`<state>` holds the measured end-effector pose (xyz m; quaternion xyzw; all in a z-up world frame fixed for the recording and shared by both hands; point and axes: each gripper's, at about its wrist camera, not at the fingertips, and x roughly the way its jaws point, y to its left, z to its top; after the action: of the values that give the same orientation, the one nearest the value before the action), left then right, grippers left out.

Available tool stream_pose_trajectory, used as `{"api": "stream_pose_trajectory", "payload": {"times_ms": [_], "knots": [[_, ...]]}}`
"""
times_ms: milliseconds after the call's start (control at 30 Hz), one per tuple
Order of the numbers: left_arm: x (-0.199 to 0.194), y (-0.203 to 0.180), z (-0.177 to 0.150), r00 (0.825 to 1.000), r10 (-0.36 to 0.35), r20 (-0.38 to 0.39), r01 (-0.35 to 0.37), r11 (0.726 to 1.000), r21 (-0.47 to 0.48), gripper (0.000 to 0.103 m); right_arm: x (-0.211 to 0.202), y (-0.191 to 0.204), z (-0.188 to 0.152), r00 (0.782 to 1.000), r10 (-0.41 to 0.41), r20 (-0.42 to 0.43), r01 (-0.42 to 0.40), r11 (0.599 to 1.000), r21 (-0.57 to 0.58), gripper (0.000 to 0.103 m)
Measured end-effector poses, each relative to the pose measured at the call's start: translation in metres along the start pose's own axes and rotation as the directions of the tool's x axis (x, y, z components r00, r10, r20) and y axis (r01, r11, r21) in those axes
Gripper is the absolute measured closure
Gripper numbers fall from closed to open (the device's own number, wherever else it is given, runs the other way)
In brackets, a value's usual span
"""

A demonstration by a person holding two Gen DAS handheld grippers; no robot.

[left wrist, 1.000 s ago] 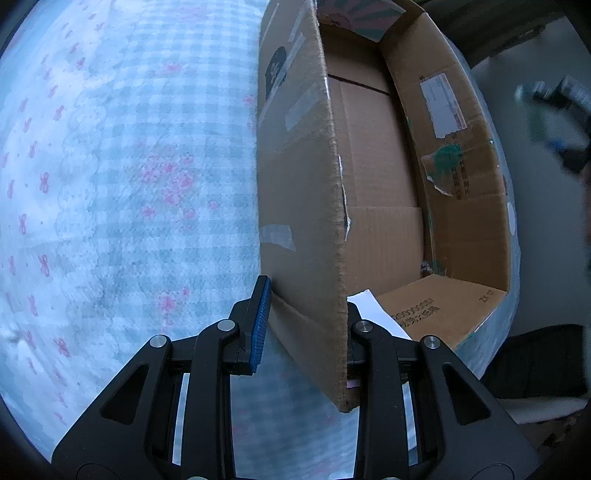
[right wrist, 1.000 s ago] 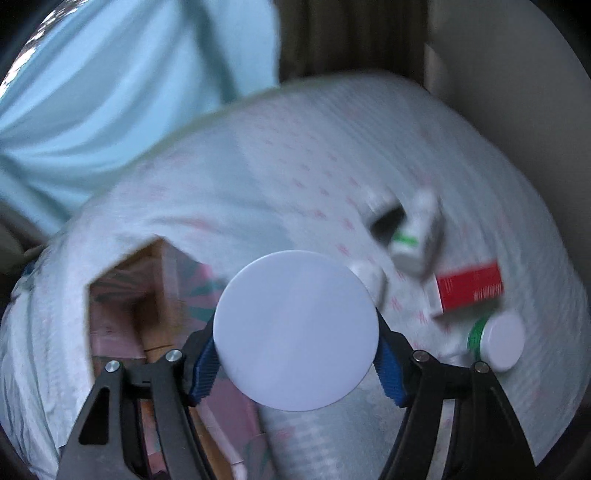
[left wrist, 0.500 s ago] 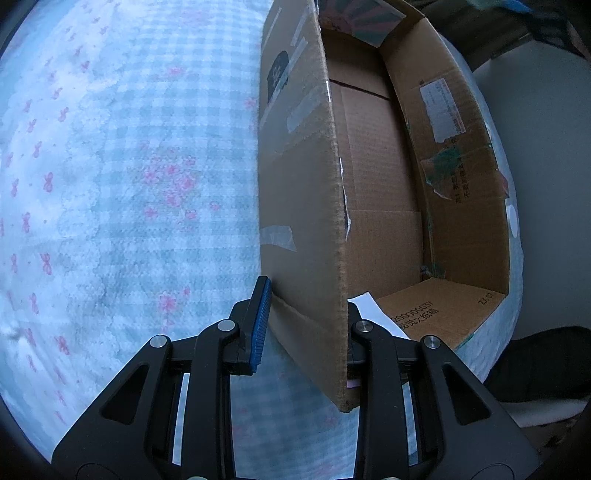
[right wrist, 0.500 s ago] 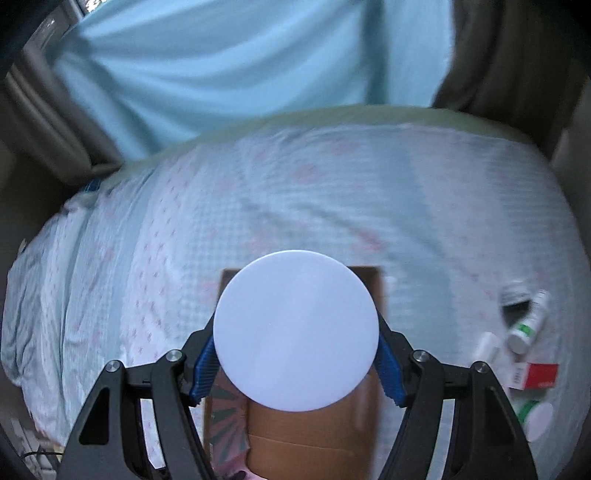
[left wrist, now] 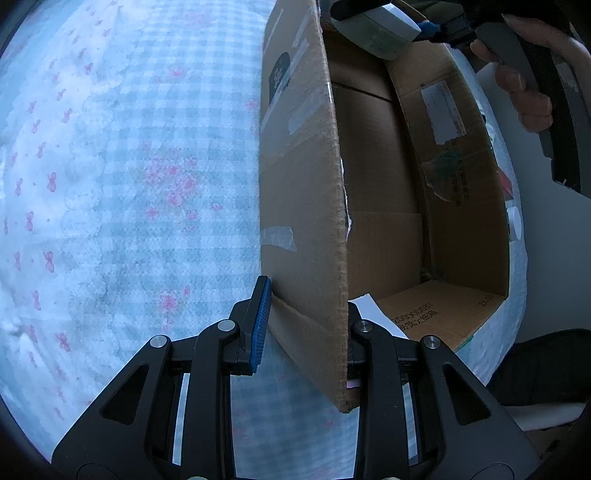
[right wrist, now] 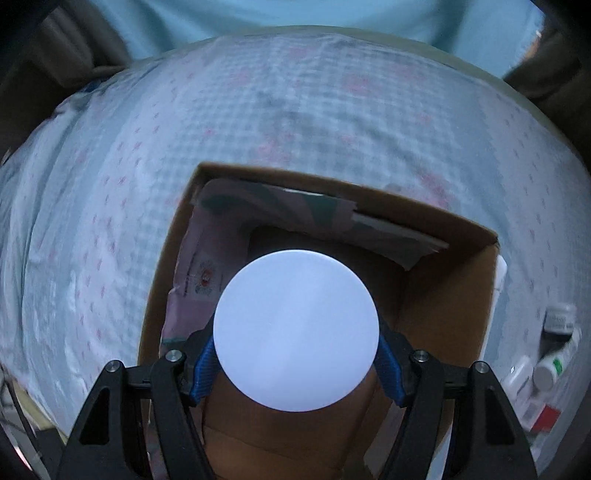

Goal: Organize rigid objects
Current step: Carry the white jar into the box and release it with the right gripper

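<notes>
My left gripper (left wrist: 306, 325) is shut on the near wall of an open cardboard box (left wrist: 299, 206) that stands on the bed. My right gripper (right wrist: 295, 363) is shut on a round white-lidded jar (right wrist: 295, 330) and holds it above the box's opening (right wrist: 436, 295). In the left wrist view the jar (left wrist: 373, 22) and the hand on the right gripper show at the top, over the box. A pink printed flat pack (right wrist: 192, 273) leans inside the box's left wall.
The bed (right wrist: 147, 147) has a light blue checked cover with pink flowers. Several small bottles (right wrist: 554, 365), a dark jar (right wrist: 559, 317) and a red box (right wrist: 545, 419) lie right of the cardboard box. Curtains hang behind the bed.
My right gripper has carried the jar from the loose items to above the box and lower toward its opening. My left gripper has kept its hold on the box wall.
</notes>
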<state>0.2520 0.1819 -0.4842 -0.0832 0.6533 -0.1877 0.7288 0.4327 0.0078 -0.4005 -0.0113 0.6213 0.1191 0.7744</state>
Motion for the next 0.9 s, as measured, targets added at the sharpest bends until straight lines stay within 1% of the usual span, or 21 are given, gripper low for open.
{"api": "stream_pose_trajectory", "payload": {"times_ms": [33, 67, 100, 133, 167, 200, 233, 300, 333, 400, 500, 633, 733, 900], "knots": [[0.000, 0.000, 0.000, 1.000, 0.002, 0.000, -0.002, 1.000, 0.000, 0.079, -0.003, 0.000, -0.001, 1.000, -0.002, 0.009, 0.003, 1.000, -0.031, 0.036], [0.000, -0.001, 0.000, 1.000, 0.005, -0.001, -0.005, 1.000, 0.000, 0.079, -0.005, 0.003, -0.002, 0.999, -0.026, 0.028, 0.028, 0.997, -0.075, 0.036], [0.000, -0.001, 0.000, 1.000, 0.007, -0.001, -0.007, 1.000, 0.001, 0.079, -0.005, 0.007, -0.003, 0.996, -0.068, 0.053, 0.074, 0.990, -0.120, 0.035], [0.000, -0.002, 0.000, 1.000, 0.009, -0.001, -0.009, 1.000, 0.000, 0.079, -0.003, 0.010, -0.001, 0.993, -0.096, 0.069, 0.106, 0.983, -0.149, 0.027], [0.000, -0.003, 0.000, 1.000, 0.010, 0.000, -0.010, 1.000, 0.000, 0.079, -0.001, 0.012, -0.002, 0.993, -0.099, 0.069, 0.109, 0.979, -0.173, 0.016], [0.000, -0.003, 0.001, 1.000, 0.011, 0.001, -0.011, 1.000, 0.001, 0.079, 0.001, 0.011, -0.003, 0.995, -0.083, 0.050, 0.091, 0.979, -0.183, 0.000], [-0.001, -0.003, 0.001, 1.000, 0.011, 0.005, -0.011, 1.000, -0.003, 0.079, 0.000, 0.007, -0.005, 0.995, -0.078, 0.054, 0.087, 0.980, -0.180, 0.000], [-0.002, -0.003, 0.002, 1.000, 0.014, 0.004, -0.014, 1.000, 0.004, 0.079, -0.006, 0.005, -0.010, 0.991, -0.074, 0.114, 0.095, 0.977, -0.192, 0.000], [-0.002, -0.003, 0.003, 1.000, 0.020, 0.003, -0.020, 1.000, 0.010, 0.079, -0.009, 0.007, -0.013, 0.989, -0.074, 0.131, 0.101, 0.972, -0.211, 0.000], [-0.003, -0.005, 0.005, 1.000, 0.027, 0.002, -0.027, 1.000, 0.015, 0.079, -0.010, 0.010, -0.017, 0.986, -0.092, 0.140, 0.126, 0.960, -0.250, 0.000], [-0.005, -0.004, 0.007, 1.000, 0.026, 0.002, -0.026, 1.000, 0.012, 0.079, -0.012, 0.011, -0.023, 0.986, -0.096, 0.134, 0.131, 0.949, -0.285, 0.000], [-0.005, -0.005, 0.007, 1.000, 0.031, 0.002, -0.031, 0.999, 0.014, 0.079, -0.024, 0.006, -0.025, 0.988, -0.080, 0.134, 0.113, 0.959, -0.258, 0.000], [-0.007, -0.004, 0.009, 1.000, 0.029, 0.004, -0.029, 0.999, 0.014, 0.079, -0.037, 0.005, -0.027, 0.985, -0.084, 0.149, 0.119, 0.962, -0.244, 0.000], [-0.006, -0.006, 0.009, 1.000, 0.030, 0.006, -0.030, 0.999, 0.018, 0.079, -0.076, 0.011, -0.034, 0.978, -0.096, 0.186, 0.141, 0.960, -0.243, 0.000]]}}
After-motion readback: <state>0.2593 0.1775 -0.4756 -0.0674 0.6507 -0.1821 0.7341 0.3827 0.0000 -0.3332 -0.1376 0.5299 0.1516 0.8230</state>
